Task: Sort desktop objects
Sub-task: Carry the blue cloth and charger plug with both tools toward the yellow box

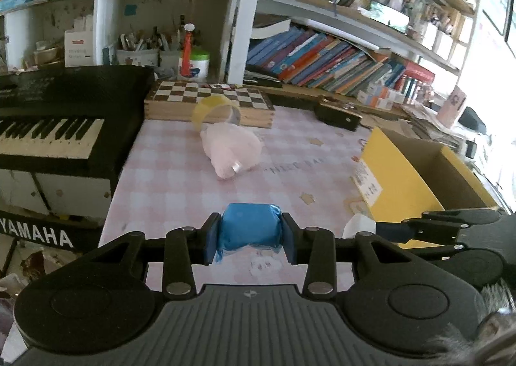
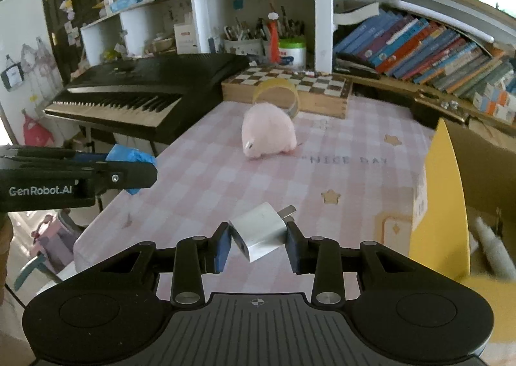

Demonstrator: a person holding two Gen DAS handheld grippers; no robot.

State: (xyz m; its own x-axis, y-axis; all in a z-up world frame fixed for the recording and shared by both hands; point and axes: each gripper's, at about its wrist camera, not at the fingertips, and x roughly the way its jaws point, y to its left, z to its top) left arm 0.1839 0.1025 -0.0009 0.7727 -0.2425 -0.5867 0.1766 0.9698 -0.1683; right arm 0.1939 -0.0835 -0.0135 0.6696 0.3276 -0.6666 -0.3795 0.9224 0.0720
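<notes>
My left gripper [image 1: 251, 233] is shut on a blue wrapped packet [image 1: 250, 226], held above the pink checked tablecloth [image 1: 167, 179]. My right gripper [image 2: 259, 241] is shut on a white plug adapter [image 2: 260, 234], tilted, prongs pointing up right. In the right wrist view the left gripper [image 2: 142, 169] comes in from the left with the blue packet [image 2: 129, 153]. In the left wrist view the right gripper's fingers [image 1: 390, 232] and the white adapter [image 1: 358, 225] show at the right. A pink plush toy [image 1: 230, 148] [image 2: 269, 135] lies mid-table, with a yellow tape roll [image 1: 214, 109] [image 2: 277, 93] behind it.
An open yellow cardboard box [image 1: 396, 179] [image 2: 441, 204] stands at the table's right. A wooden chessboard box [image 1: 206, 101] sits at the back, a black keyboard [image 1: 58, 114] to the left, and a black case [image 1: 337, 116] at back right. Bookshelves fill the wall behind.
</notes>
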